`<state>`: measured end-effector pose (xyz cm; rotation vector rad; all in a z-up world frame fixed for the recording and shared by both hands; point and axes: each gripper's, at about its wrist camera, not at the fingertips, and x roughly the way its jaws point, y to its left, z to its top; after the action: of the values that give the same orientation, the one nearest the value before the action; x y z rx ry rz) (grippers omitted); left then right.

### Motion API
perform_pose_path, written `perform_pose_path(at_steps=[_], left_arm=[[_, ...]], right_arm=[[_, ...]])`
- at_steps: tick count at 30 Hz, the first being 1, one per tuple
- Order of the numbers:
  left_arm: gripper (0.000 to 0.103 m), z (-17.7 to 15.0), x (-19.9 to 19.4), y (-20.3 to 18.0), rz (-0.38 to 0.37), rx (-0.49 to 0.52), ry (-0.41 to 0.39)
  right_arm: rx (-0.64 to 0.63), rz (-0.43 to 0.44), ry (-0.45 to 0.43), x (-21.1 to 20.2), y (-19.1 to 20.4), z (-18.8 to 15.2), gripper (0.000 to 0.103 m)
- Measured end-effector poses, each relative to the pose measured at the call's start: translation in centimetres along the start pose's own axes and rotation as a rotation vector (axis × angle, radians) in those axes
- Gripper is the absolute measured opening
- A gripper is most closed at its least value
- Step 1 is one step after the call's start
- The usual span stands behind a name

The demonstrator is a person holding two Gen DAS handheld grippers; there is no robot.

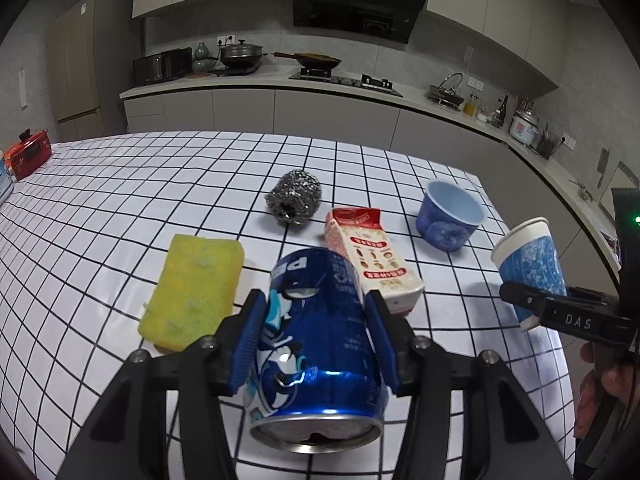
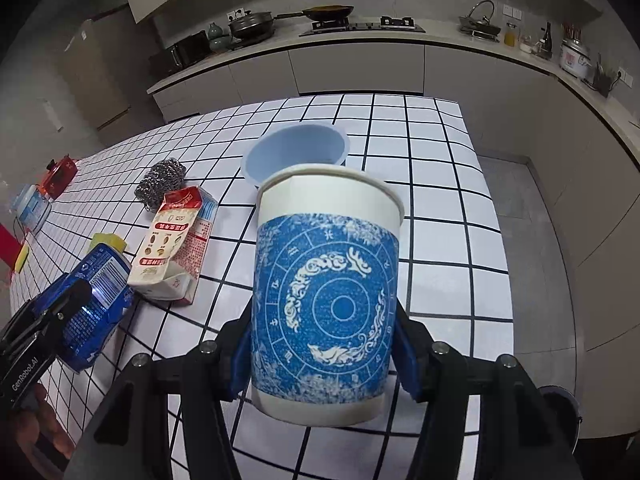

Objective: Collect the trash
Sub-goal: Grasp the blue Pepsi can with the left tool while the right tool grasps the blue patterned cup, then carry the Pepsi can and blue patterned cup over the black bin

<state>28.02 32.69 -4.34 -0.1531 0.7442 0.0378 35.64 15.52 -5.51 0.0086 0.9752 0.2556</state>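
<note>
A kitchen tabletop [image 1: 120,200] in a white grid cloth was shown. The left tool [image 1: 316,336] was clamped on a blue can [image 1: 316,320], its long axis lying along the fingers, opened end toward the camera. The right tool [image 2: 324,356] was clamped on an upright paper cup [image 2: 326,292], mouth tilted away; a milk carton [image 2: 176,240] lay nearer the left tool.

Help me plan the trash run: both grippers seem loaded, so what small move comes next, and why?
Probably lift both clear of the table. The left gripper is clamped on the blue can and the right gripper on the paper cup. No bin shows in either view, so where to carry them is unclear.
</note>
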Motion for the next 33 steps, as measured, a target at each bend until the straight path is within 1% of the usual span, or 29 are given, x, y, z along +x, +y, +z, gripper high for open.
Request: perform_pose_path(at_steps=[6, 9, 12, 15, 18, 20, 23, 24, 26, 29, 33], left_arm=[[0.051, -0.9, -0.7, -1.3, 0.007, -0.003, -0.004], [0.051, -1.5, -0.7, -1.3, 0.004, -0.014, 0.007], [0.053, -2.1, -0.1, -1.3, 0.001, -0.022, 0.031], [0.055, -2.0, 0.8, -1.4, 0.002, -0.023, 0.061], [0.061, -2.3, 1.7, -1.4, 0.008, -0.024, 0.099], [0.062, -2.7, 2.1, -1.3, 0.013, -0.025, 0.113], [0.065, -3.5, 3.5, -1.2, 0.005, -0.023, 0.178], [0.064, -3.6, 3.3, -1.3, 0.001, -0.016, 0.158], [0.063, -3.6, 2.7, -1.0, -0.015, -0.037, 0.137], [0.063, -3.5, 1.2, -1.0, -0.016, -0.033, 0.086], [0.063, -3.0, 0.0, -1.7, -0.022, -0.012, 0.059]], right_arm=[[-0.014, 0.007, 0.001, -1.1, -0.4, -1.4, 0.060], [-0.030, 0.017, 0.007, -1.4, -0.2, -2.1, 0.060], [-0.044, 0.027, 0.017, -1.5, 0.1, -2.6, 0.060], [-0.047, 0.032, 0.025, -1.5, 0.3, -2.8, 0.060], [-0.047, 0.029, 0.028, -1.7, 0.2, -2.9, 0.060], [-0.044, 0.026, 0.024, -1.8, 0.1, -2.8, 0.061], [-0.038, 0.020, 0.028, -1.7, -0.1, -2.8, 0.061], [-0.035, 0.020, 0.028, -1.7, -0.2, -2.8, 0.061], [-0.029, 0.020, 0.023, -1.8, -0.2, -3.0, 0.060], [-0.029, 0.021, 0.013, -2.2, -0.2, -3.2, 0.060], [-0.031, 0.024, 0.003, -2.7, -0.1, -3.4, 0.060]])
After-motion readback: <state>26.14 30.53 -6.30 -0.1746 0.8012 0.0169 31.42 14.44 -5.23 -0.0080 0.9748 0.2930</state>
